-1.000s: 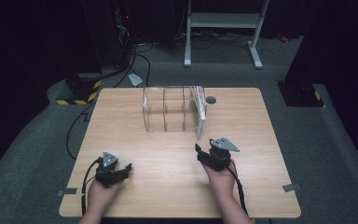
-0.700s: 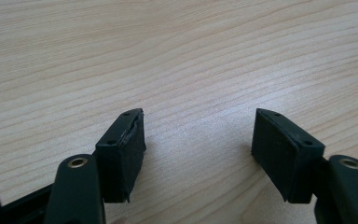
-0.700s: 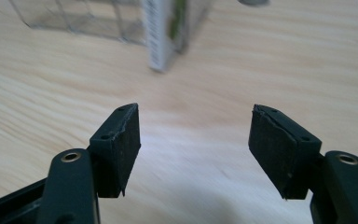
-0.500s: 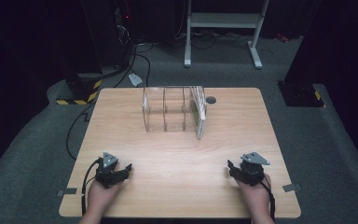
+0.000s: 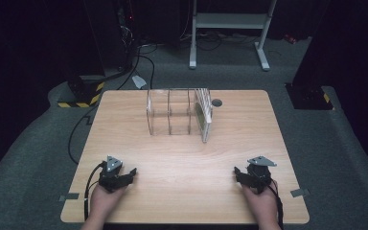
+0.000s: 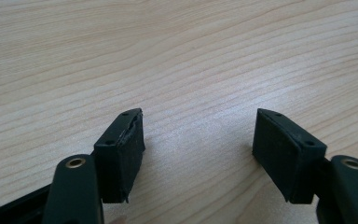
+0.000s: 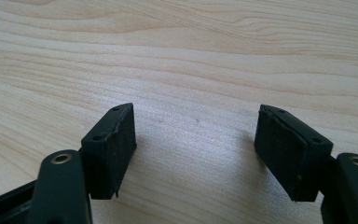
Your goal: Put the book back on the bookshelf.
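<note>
Resting near the table's [image 5: 182,153] front edge at its left, the left gripper [image 5: 133,172] has its jaws wide apart with nothing between them, and its own view shows bare wood grain between the two black pads [image 6: 121,158]. Farther back, at the middle, the high view shows one clear rack [image 5: 177,112] standing upright, with thin plates grouped at its right end; their count is unclear. At the right, the right gripper [image 5: 237,173] lies low, its jaws having just been opening, empty too. No writing is legible.
</note>
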### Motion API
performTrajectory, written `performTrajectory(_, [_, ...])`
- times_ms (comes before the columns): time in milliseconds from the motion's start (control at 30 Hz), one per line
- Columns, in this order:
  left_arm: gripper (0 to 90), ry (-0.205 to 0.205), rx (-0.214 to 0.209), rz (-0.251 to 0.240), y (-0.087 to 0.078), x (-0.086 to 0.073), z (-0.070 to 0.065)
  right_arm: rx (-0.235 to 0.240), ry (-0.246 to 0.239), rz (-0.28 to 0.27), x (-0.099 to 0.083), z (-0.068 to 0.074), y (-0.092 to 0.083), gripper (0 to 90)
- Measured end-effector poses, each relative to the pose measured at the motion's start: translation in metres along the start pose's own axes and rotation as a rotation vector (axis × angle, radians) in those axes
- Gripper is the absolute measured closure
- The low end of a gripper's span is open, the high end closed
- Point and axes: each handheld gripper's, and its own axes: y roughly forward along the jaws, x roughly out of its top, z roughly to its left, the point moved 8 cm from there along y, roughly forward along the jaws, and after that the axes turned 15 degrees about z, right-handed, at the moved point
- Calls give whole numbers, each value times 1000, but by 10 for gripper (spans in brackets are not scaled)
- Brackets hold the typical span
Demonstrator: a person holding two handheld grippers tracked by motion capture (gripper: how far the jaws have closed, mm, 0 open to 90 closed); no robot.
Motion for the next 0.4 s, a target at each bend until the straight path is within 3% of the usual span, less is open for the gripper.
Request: performTrajectory(400, [337, 6, -3, 0, 0, 0, 0, -1, 1, 1, 0, 0, 0, 289])
